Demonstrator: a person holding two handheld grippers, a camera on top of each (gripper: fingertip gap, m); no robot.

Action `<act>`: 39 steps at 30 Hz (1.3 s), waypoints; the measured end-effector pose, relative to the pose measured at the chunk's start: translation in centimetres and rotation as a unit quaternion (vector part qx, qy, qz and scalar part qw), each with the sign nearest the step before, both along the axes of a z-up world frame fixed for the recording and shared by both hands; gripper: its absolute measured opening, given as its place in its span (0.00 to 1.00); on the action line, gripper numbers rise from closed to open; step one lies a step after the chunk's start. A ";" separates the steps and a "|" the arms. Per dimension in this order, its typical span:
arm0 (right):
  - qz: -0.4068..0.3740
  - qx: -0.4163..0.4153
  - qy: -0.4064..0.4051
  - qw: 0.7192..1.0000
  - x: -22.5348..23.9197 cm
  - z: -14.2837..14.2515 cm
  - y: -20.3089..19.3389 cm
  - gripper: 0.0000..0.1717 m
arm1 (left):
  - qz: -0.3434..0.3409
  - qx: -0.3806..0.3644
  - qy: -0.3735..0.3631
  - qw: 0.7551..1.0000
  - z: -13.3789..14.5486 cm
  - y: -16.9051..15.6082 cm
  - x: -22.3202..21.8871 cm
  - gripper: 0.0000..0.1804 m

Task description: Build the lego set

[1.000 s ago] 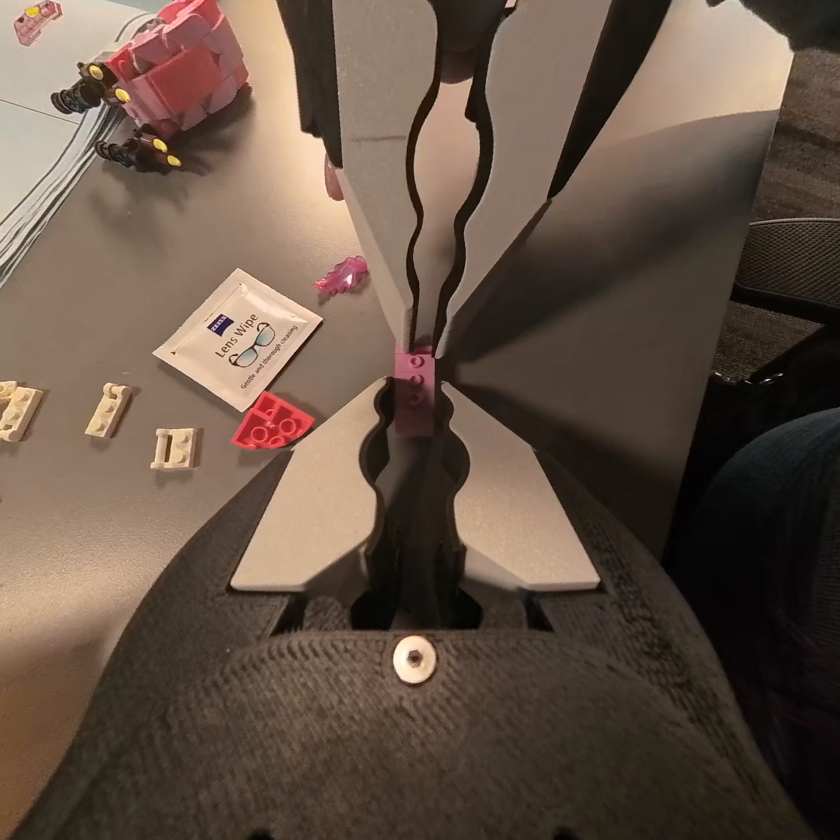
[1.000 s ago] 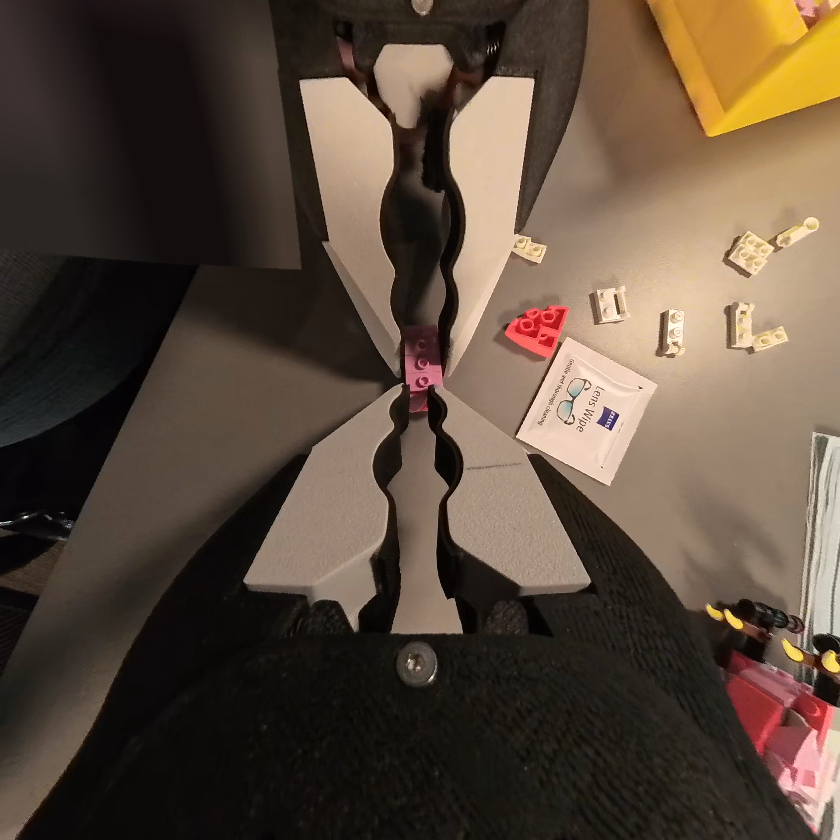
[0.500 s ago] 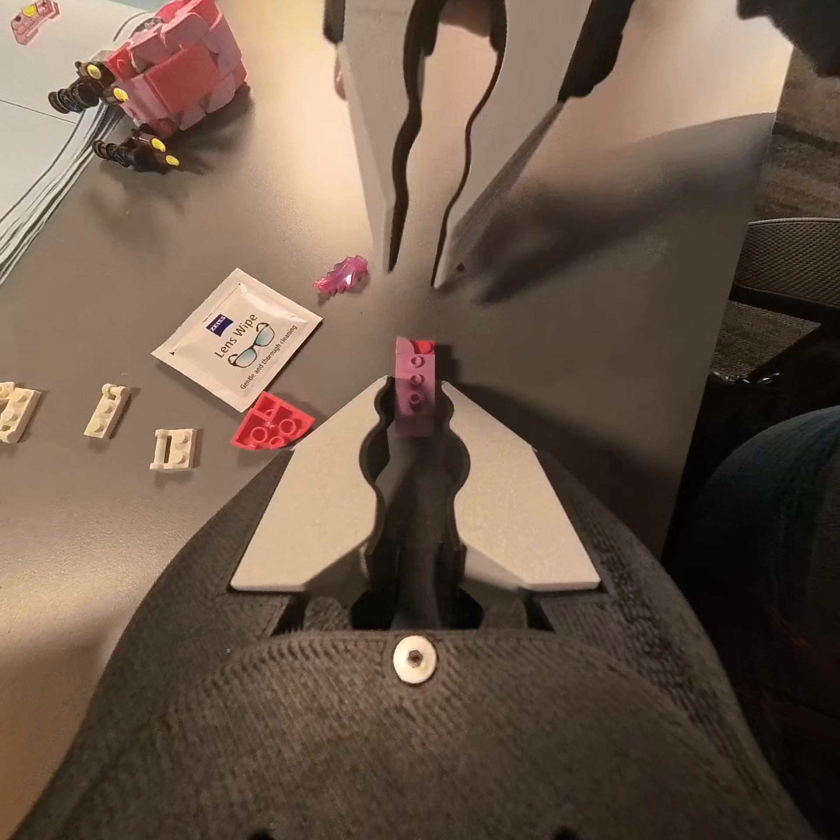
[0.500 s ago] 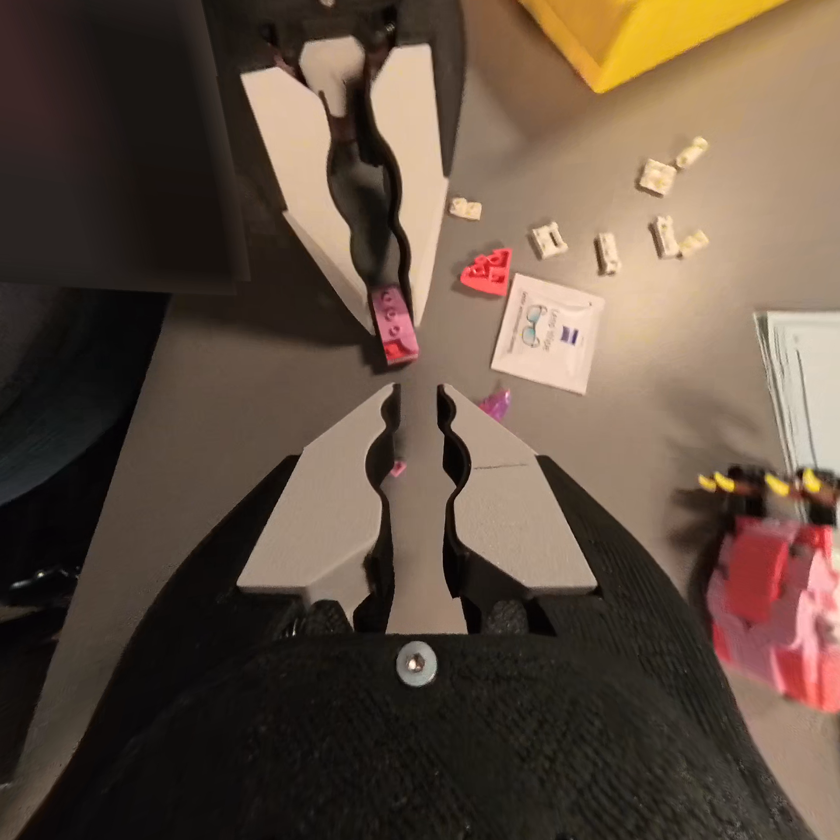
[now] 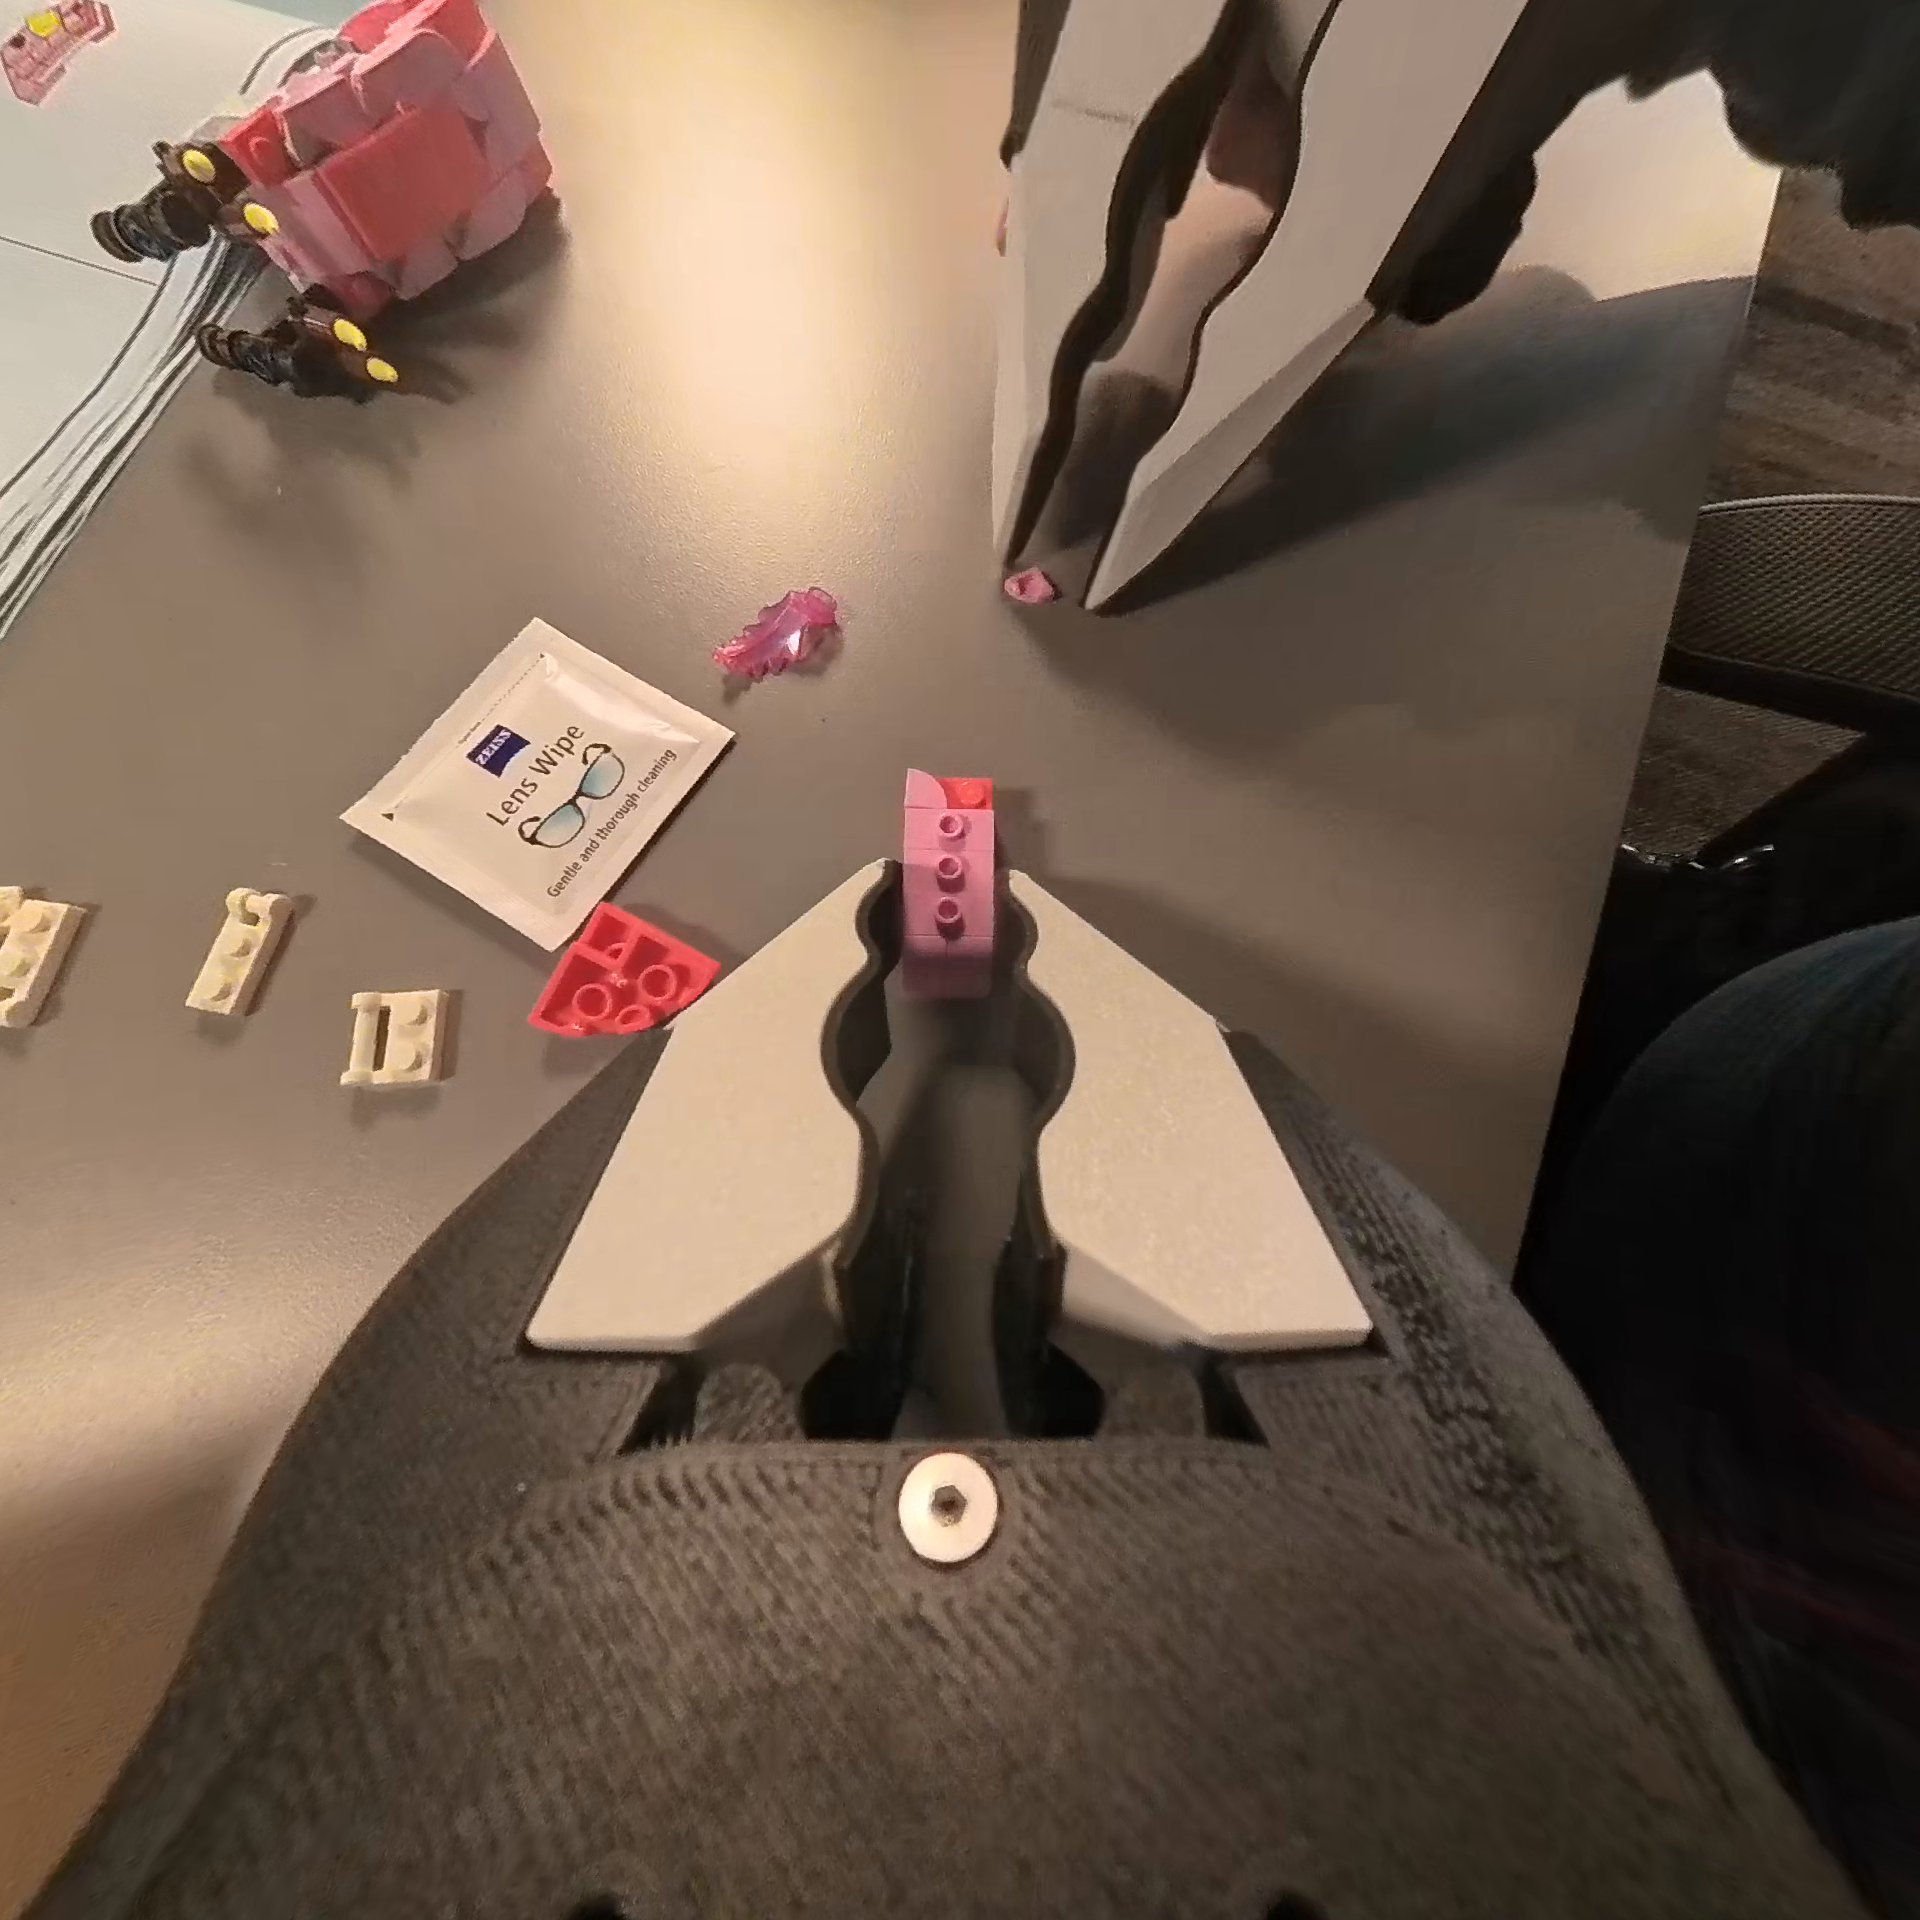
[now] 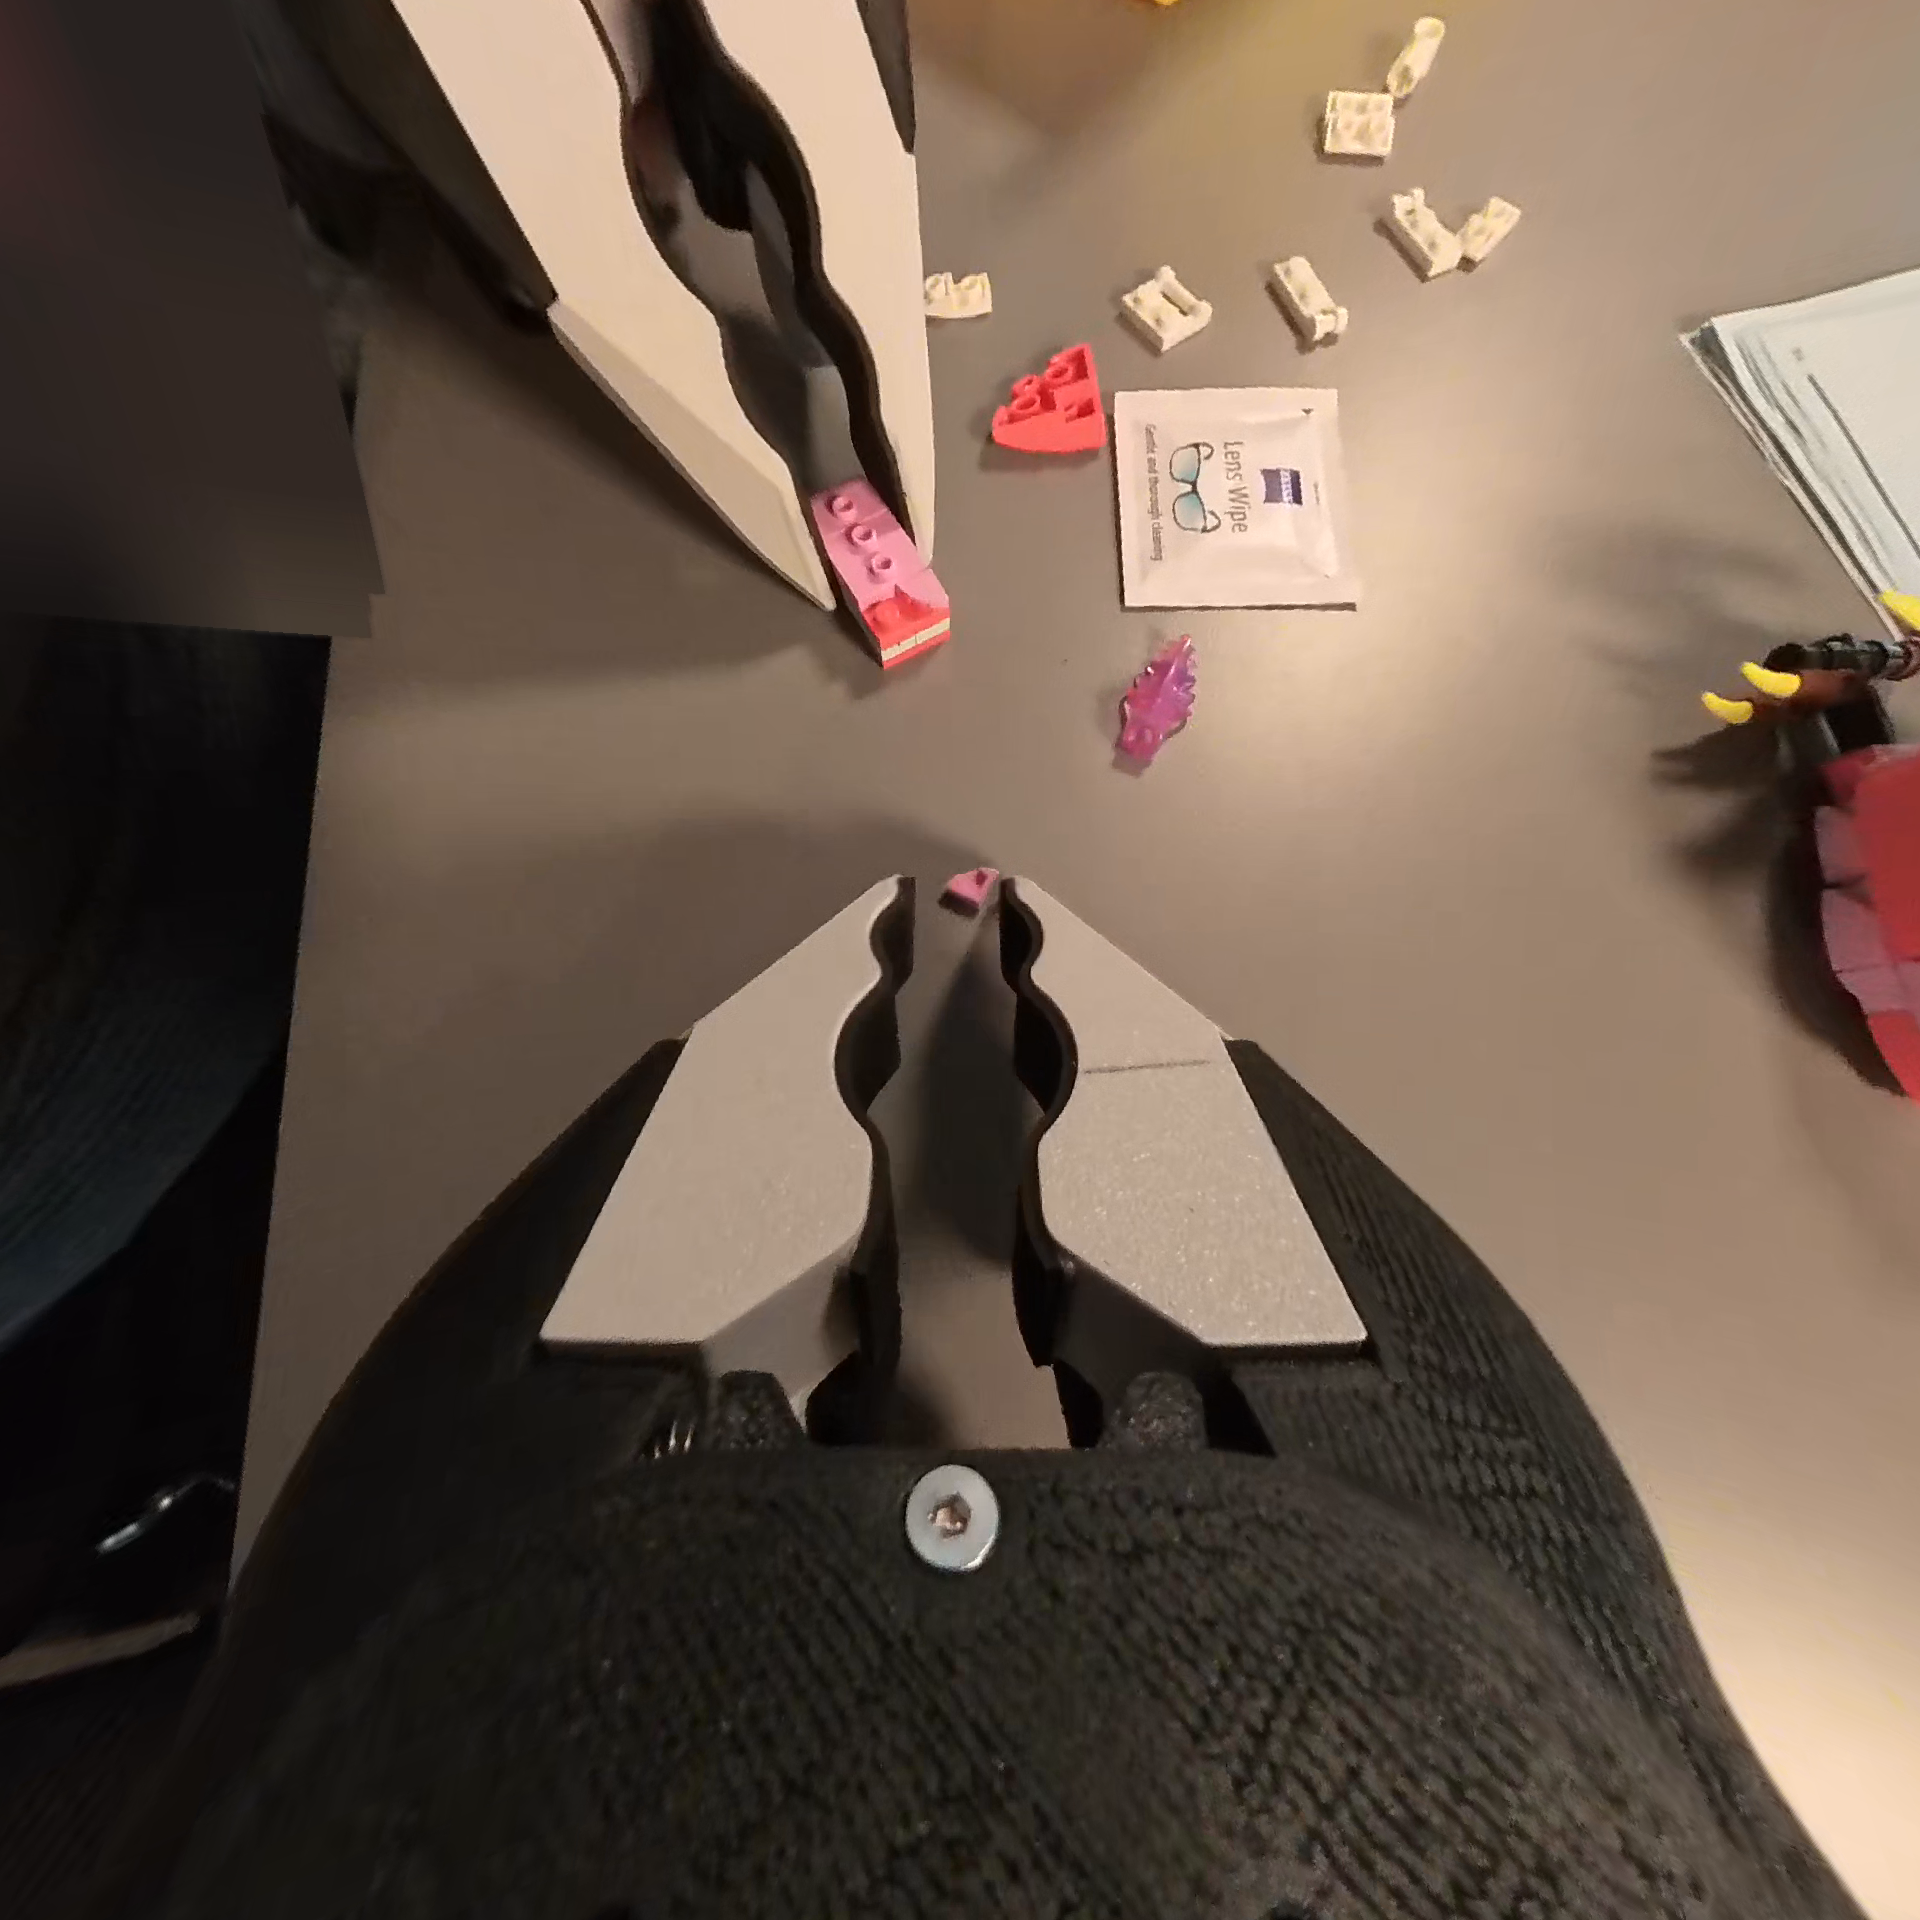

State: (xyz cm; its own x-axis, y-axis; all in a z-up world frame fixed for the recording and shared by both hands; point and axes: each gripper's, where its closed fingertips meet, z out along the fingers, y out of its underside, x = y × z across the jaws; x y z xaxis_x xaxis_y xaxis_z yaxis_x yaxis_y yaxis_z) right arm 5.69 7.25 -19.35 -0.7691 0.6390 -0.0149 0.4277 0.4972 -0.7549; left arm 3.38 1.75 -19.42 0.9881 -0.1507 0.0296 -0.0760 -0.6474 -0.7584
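The left gripper (image 5: 951, 883) is clamped on a short pink brick stack (image 5: 948, 894) with a red piece at its far end, held clear above the grey table (image 5: 1299, 831). The right gripper (image 6: 956, 888) hovers with fingers apart over a tiny pink piece (image 6: 972, 886) lying loose between its tips, unpressed. My judgement: centre the tips before closing; so small a part could skid. A translucent pink leaf (image 6: 1155, 707) and a white sachet (image 6: 1231, 499) lie near.
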 end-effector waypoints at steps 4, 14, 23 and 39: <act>-0.019 0.006 0.002 1.000 -0.5 0.0 -0.1 0.04 | 0.000 0.000 0.000 1.000 0.0 0.1 0.0 0.09; -0.017 0.025 0.075 0.997 -1.1 2.1 -1.4 0.03 | 0.009 0.004 -0.008 1.000 0.2 0.3 -0.3 0.10; 0.022 0.024 0.150 0.988 -0.7 4.0 -3.4 0.03 | 0.034 0.051 -0.105 0.993 2.2 0.4 0.2 0.17; 0.086 0.056 0.303 0.947 -0.2 8.3 -6.7 0.03 | -0.047 0.153 -0.434 0.887 8.5 -0.1 3.0 0.04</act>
State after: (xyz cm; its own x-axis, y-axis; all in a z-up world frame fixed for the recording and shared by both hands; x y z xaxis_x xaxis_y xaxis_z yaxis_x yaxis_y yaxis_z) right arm 5.44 0.59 -11.07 -0.7083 0.4744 0.5228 -0.1625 0.6111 -0.7747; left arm 6.39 1.62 -10.92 0.5955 -0.3641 0.7161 0.5790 -0.4233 -0.6968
